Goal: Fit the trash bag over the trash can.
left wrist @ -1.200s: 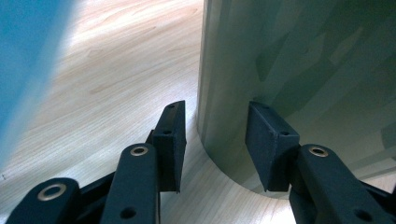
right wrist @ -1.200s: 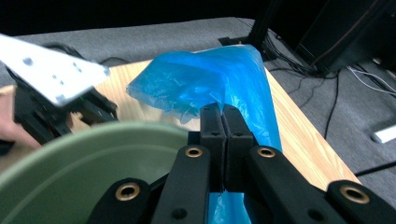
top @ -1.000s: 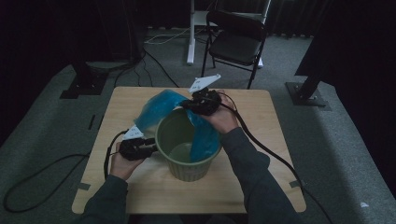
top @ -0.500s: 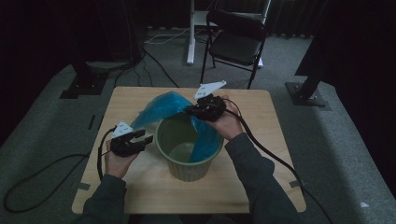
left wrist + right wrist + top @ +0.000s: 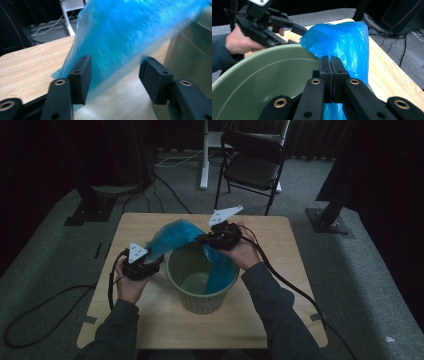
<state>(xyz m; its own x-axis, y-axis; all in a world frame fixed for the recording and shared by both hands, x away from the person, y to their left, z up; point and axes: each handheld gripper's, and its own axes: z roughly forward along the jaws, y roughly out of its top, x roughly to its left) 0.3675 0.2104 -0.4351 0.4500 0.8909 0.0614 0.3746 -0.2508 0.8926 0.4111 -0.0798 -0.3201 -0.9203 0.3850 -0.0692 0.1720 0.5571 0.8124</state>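
Lining the green bin (image 5: 200, 285) with the blue bag (image 5: 172, 234): partly done, one side hanging inside at right, the rest still draped over the far-left rim. Right gripper (image 5: 207, 239) clamped on the bag. Left gripper (image 5: 113, 75) just opened wide, bag edge loose between its jaws.

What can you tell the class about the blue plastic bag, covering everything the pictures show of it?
The blue plastic bag is thin, translucent, crinkled film. One part hangs inside the green bin; the rest stretches over the bin's rim toward the table's far left. The right gripper is shut on it at the rim. The left gripper has just been opening; its jaws stand apart, with the bag's edge between them, touching one jaw.
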